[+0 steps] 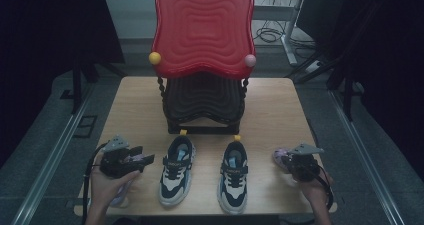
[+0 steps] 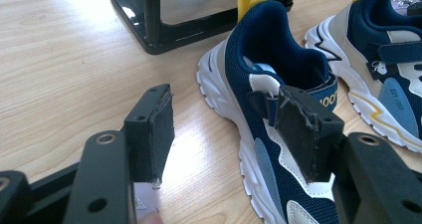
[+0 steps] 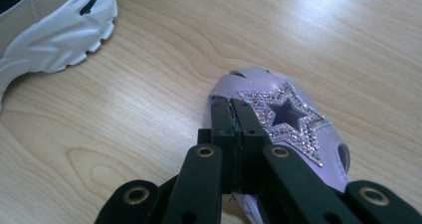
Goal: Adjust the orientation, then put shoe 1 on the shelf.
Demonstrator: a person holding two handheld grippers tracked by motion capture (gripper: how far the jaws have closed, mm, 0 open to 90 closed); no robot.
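I have the right tongs (image 3: 238, 109) clenched, the two black jaws pressed flat together with no gap I can make out, and their tips sit at the near edge of the lilac sandal with the rhinestone star on its upper (image 3: 286, 117). From the right gripper view I cannot tell whether a bit of the sandal's edge is pinched between the jaws or whether they only rest against it. In the high view that sandal (image 1: 280, 156) lies at the right end of the pale wooden tabletop (image 1: 135, 105), just beyond my right tongs (image 1: 296, 161) and well apart from the right-hand navy, white and grey sneaker (image 1: 233, 176).

My left tongs (image 2: 234, 119) are released, jaws wide apart. The far jaw hangs over the side of the left-hand navy, white and grey sneaker with the yellow heel loop (image 2: 278, 109); the near jaw is over bare wood, so the sneaker lies beside the gap, not in it. In the high view the left tongs (image 1: 142, 159) sit just left of that sneaker (image 1: 176, 169). A second lilac sandal (image 1: 121, 195) lies under my left hand.

Behind the pair stands a black wire rack (image 1: 202, 105) carrying a red wavy plastic tray (image 1: 202, 30).
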